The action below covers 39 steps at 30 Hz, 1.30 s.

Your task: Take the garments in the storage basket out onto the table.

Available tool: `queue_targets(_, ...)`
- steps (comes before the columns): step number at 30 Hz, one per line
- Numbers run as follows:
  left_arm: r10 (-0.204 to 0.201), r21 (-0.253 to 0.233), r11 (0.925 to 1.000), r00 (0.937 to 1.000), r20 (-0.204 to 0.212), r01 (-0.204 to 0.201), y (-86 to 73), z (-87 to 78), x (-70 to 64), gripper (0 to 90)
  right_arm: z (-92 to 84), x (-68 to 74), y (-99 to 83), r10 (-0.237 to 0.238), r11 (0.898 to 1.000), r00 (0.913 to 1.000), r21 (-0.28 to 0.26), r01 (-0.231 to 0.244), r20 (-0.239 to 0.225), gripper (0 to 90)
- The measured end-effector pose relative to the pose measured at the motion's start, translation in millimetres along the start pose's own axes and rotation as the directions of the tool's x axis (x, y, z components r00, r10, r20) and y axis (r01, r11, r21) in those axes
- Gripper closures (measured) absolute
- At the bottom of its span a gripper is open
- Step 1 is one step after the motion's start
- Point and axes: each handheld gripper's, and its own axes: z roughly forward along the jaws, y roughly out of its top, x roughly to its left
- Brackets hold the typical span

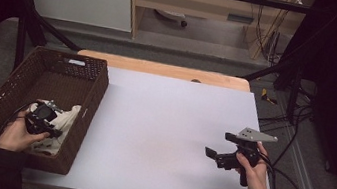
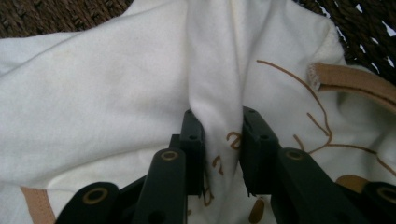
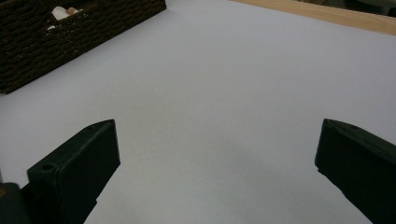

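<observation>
Two handheld grippers work at a white table (image 1: 167, 124) with a wooden strip along its far edge. At the table's left end sits a dark brown woven basket (image 1: 84, 112), and inside it, toward the near corner, lies a crumpled cream cloth (image 1: 68, 119) printed with tan line markings and edged with a tan band. The left gripper (image 1: 45, 124), held in the person's left hand (image 1: 16, 136), reaches down into the basket onto the cloth. In the left gripper view, the left gripper (image 2: 223, 140) has its two black jaws drawn close together, pinching a raised vertical fold of the cloth (image 2: 116, 93) between them; basket weave shows at the upper corners. The right gripper (image 1: 213, 154), held in the right hand (image 1: 253, 170), hovers over the bare right part of the table, well apart from the basket, with its grey three-cornered plate on top. In the right gripper view, the right gripper (image 3: 217, 163) has its jaws spread wide with nothing between them, above the white table surface (image 3: 224, 84); the basket (image 3: 70, 32) stands at the upper left.
</observation>
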Motion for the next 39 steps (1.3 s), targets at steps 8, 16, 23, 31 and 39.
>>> queue_targets(8, 0.017, -0.002, 0.9999, 0.9998, 0.008, -0.017, 0.4, -2.1, -0.6, 84.6, 0.5, 0.4, -0.1, -0.001, 1.0, 1.0, 0.002, 0.001, 0.001, 0.5)
queue_targets(16, 0.037, -0.023, 0.999, 0.9993, -0.002, -0.038, 2.6, -8.1, -0.7, 85.5, 0.4, 0.5, 0.0, -0.001, 1.0, 1.0, 0.002, 0.001, 0.001, 0.4)
queue_targets(23, 0.005, -0.059, 0.9982, 0.9998, 0.017, -0.004, 5.1, -15.8, 2.8, 85.6, 0.4, 0.4, 0.0, -0.001, 1.0, 1.0, 0.002, 0.001, 0.001, 0.5)
queue_targets(31, -0.041, -0.095, 0.9944, 0.9982, 0.044, 0.045, 7.6, -25.2, 6.7, 85.6, -0.1, 0.0, 0.1, -0.003, 1.0, 1.0, 0.0, 0.003, 0.0, 0.4)
queue_targets(39, -0.075, -0.149, 0.9854, 0.9958, 0.052, 0.082, 8.5, -37.4, 9.3, 85.7, 0.2, 0.1, 0.1, -0.002, 1.0, 1.0, -0.001, 0.002, 0.001, 0.5)
